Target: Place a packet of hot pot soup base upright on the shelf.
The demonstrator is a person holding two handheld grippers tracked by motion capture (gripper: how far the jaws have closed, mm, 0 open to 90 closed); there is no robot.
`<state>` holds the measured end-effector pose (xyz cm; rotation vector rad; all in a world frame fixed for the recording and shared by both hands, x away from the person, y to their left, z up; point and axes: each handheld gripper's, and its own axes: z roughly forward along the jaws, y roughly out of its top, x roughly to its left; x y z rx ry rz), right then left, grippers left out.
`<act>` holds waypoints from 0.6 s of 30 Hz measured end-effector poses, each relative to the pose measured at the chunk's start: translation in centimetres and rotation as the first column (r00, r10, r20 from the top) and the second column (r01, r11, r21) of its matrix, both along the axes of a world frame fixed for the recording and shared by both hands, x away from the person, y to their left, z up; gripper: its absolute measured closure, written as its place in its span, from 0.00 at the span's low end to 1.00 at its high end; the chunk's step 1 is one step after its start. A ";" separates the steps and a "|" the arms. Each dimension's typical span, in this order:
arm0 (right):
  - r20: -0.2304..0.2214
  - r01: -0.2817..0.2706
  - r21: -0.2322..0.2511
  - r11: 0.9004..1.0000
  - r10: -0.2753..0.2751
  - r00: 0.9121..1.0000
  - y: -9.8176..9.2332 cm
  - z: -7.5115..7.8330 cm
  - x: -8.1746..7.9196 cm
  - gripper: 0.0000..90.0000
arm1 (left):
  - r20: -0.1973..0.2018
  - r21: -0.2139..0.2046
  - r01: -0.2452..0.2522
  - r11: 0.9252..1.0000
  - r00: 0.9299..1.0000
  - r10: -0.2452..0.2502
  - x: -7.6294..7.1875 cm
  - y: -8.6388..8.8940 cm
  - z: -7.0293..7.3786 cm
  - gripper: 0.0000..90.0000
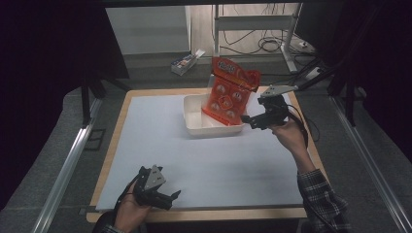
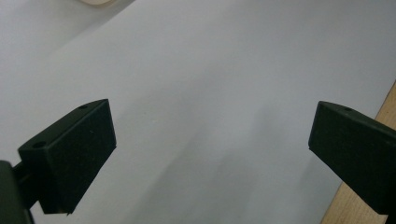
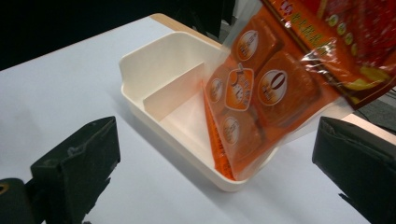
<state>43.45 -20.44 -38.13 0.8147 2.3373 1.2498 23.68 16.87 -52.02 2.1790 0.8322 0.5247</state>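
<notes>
An orange snack bag stands tilted in a white tray at the far middle of the table, its top sticking out above the rim. In the right gripper view the bag rests in the compartment on one side of the tray's divider. My right gripper hovers just right of the tray, open, with the bag's lower edge between and beyond its jaws, untouched. My left gripper sits near the table's front edge, open over bare white sheet.
A white sheet covers the wooden table, whose edge shows beside the left gripper. Beyond the table lie a small box on the floor, a metal rack leg and cables. Metal rails run along both sides.
</notes>
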 end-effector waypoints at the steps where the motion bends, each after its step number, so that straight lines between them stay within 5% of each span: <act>1: -0.001 -0.004 0.001 1.000 0.004 1.000 0.0 -0.1 -0.2 0.01 | 0.001 -0.001 0.000 1.000 1.000 0.000 0.0 0.0 0.0 0.01; 9: -0.010 0.022 0.041 0.999 -0.022 1.000 -0.4 -1.5 -1.3 0.00 | -0.004 -0.016 -0.001 1.000 1.000 0.001 0.0 0.0 0.1 0.01; 18: -0.021 -0.002 0.026 1.000 0.002 1.000 -0.6 -2.4 -2.8 0.00 | -0.005 -0.017 -0.001 1.000 1.000 0.001 -0.1 0.0 0.2 0.01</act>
